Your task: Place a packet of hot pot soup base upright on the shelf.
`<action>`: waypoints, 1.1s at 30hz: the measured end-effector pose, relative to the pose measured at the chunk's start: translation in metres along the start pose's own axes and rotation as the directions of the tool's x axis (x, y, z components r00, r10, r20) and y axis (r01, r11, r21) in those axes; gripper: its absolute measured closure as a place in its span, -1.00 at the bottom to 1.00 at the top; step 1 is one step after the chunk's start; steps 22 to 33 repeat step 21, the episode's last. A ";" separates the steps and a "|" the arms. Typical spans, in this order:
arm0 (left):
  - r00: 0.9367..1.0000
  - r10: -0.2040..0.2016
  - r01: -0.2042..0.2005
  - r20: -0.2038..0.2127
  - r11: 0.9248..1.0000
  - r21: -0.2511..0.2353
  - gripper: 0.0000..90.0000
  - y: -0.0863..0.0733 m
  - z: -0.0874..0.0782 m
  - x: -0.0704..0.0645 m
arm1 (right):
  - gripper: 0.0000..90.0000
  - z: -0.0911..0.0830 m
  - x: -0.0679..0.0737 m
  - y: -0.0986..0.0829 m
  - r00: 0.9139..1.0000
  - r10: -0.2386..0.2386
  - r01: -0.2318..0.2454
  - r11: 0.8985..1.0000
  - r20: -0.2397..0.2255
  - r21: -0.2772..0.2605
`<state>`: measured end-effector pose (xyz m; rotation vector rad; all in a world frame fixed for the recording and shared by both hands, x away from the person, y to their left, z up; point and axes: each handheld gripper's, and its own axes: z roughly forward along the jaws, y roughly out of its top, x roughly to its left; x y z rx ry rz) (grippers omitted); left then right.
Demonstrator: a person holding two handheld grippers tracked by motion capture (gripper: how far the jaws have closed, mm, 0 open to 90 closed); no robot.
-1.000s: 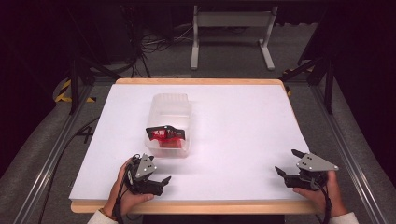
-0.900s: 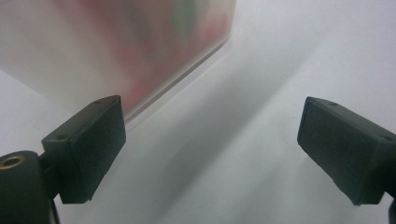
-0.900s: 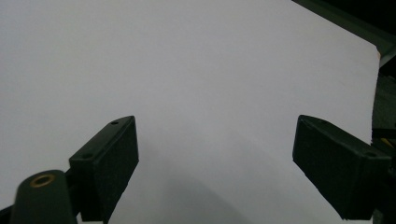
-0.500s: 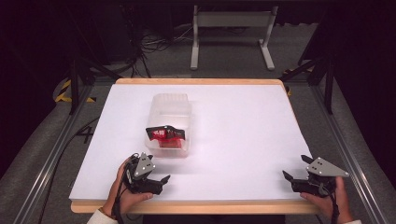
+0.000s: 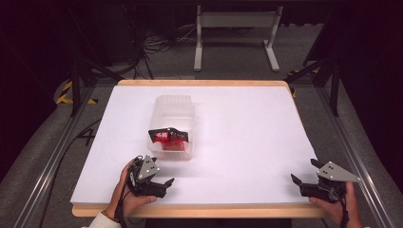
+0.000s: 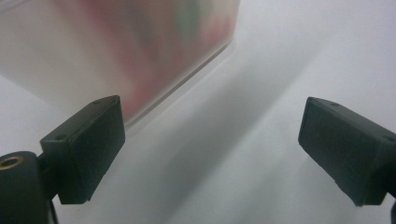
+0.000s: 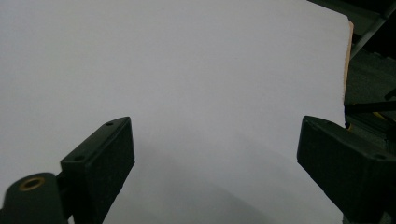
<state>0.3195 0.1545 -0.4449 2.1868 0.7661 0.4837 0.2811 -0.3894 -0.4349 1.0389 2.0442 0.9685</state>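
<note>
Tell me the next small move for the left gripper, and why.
Probably ease the left gripper forward toward the translucent plastic container. Its jaws stand wide open with nothing between them, and the container with the red packet sits just ahead of it, while the right gripper rests far off.

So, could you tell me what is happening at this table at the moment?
A person holds a two-jaw gripper in each hand at the near edge of a white table. The left gripper sits just in front of a translucent plastic container that has a red packet in its near end. The right gripper rests over bare table near the right corner. Both have their jaws apart and hold nothing, so nothing is being handled.
</note>
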 end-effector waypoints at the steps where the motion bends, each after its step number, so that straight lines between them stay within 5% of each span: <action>1: 1.000 -0.001 0.001 0.001 1.000 0.000 -0.83 0.000 0.000 0.000 | -0.74 0.000 0.000 0.000 1.000 -0.001 0.001 1.000 -0.003 -0.004; 33: 1.000 -0.007 0.007 -0.002 1.000 0.008 -0.83 0.001 0.002 0.001 | -0.74 0.003 0.004 0.003 1.000 -0.021 0.021 1.000 -0.013 -0.003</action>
